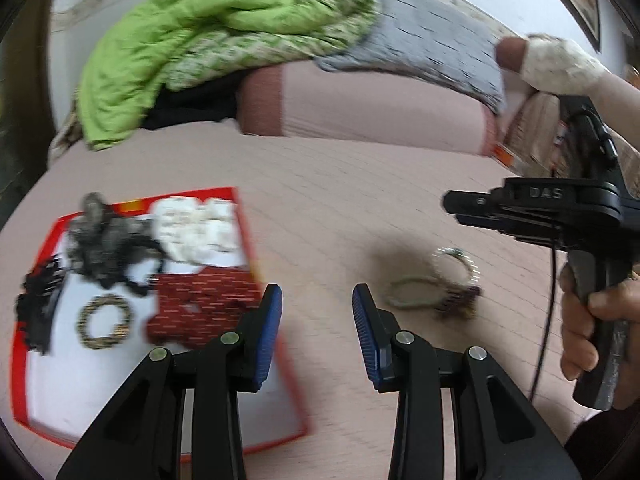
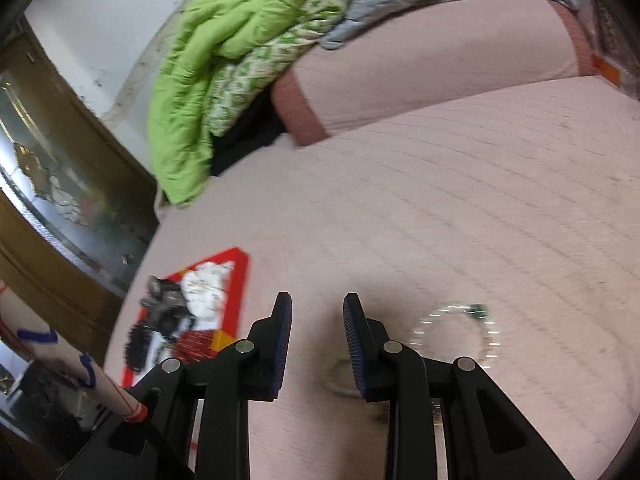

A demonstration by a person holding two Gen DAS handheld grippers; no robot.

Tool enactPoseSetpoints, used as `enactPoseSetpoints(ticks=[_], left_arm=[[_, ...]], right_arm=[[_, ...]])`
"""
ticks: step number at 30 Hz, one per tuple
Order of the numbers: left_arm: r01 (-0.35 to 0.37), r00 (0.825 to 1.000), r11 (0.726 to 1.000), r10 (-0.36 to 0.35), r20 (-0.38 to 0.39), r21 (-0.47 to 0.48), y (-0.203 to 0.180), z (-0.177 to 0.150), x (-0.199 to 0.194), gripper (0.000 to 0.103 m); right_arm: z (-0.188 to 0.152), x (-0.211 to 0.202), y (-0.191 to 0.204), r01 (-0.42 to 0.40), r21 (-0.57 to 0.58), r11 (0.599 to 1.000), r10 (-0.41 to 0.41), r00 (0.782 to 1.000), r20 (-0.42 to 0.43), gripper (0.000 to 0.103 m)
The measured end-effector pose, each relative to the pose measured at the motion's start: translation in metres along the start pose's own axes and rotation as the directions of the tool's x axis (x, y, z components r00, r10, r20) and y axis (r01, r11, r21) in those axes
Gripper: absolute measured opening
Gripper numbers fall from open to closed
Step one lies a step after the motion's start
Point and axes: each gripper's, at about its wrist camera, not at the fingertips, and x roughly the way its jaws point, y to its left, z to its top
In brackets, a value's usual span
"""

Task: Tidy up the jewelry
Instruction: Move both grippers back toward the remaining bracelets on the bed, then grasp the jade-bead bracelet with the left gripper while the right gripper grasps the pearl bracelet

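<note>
Mostly beaded round bracelets [image 1: 436,284], flat red-rimmed tray [image 1: 248,232]

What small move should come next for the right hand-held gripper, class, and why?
Probably lower the right hand-held gripper, open and empty, onto the loose bracelets lying on the pink bedspread outside the red tray, which already holds other jewelry.

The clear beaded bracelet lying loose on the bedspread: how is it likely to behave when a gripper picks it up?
The clear beaded bracelet looks like small beads strung in a loop, so it will probably sag and drape rather than hold its ring shape. It seems thin and light. It touches the pale green loop and dark beads, so lifting it may drag them along.
</note>
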Motion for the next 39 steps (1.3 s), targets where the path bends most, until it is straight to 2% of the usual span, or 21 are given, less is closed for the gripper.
enactPoseSetpoints(ticks=[4,7,11,13,17,20,24,27,29,32,39], left_arm=[[0.070,0.995,0.998,-0.070,-0.074,-0.001,-0.030,0.005,0.025,0.035],[0.116,0.983,0.993,-0.117,-0.140,-0.011,-0.050,0.007,0.049,0.035],[0.113,0.970,0.993,-0.114,-0.215,-0.014,-0.066,0.008,0.080,0.035],[0.083,0.969,0.997,-0.082,-0.233,-0.003,-0.069,0.010,0.093,0.035],[0.036,0.971,0.999,-0.035,-0.237,-0.002,-0.063,0.014,0.106,0.035],[0.013,0.965,1.000,-0.010,-0.261,0.012,-0.060,0.015,0.118,0.035],[-0.018,0.970,0.997,0.034,-0.242,0.072,-0.069,0.014,0.122,0.035],[-0.016,0.975,0.995,0.038,-0.218,0.101,-0.078,0.008,0.121,0.034],[-0.004,0.978,0.991,0.032,-0.208,0.134,-0.086,0.004,0.118,0.022],[0.017,0.978,0.987,0.016,-0.208,0.160,-0.094,0.000,0.116,0.011],[0.007,0.973,0.988,0.030,-0.229,0.157,-0.094,0.001,0.123,0.008]], right_arm=[[0.000,-0.011,-0.025,0.045,-0.010,0.999,-0.045,0.999,-0.012,0.029],[0.001,-0.018,-0.048,0.064,0.033,0.997,-0.064,0.998,-0.022,0.029],[0.003,-0.026,-0.070,0.081,0.076,0.994,-0.080,0.997,-0.020,0.029],[0.004,-0.030,-0.075,0.081,0.086,0.993,-0.080,0.997,-0.016,0.029],[0.006,-0.036,-0.081,0.081,0.091,0.993,-0.081,0.997,-0.009,0.029],[0.006,-0.037,-0.084,0.079,0.099,0.992,-0.078,0.997,-0.012,0.029],[0.006,-0.037,-0.086,0.075,0.103,0.992,-0.074,0.997,-0.014,0.029],[0.006,-0.037,-0.084,0.078,0.098,0.992,-0.077,0.997,-0.014,0.029],[0.006,-0.037,-0.084,0.080,0.101,0.992,-0.079,0.997,-0.015,0.029],[0.007,-0.035,-0.084,0.084,0.103,0.991,-0.082,0.996,-0.019,0.029],[0.006,-0.031,-0.083,0.102,0.088,0.991,-0.100,0.994,-0.033,0.029]])
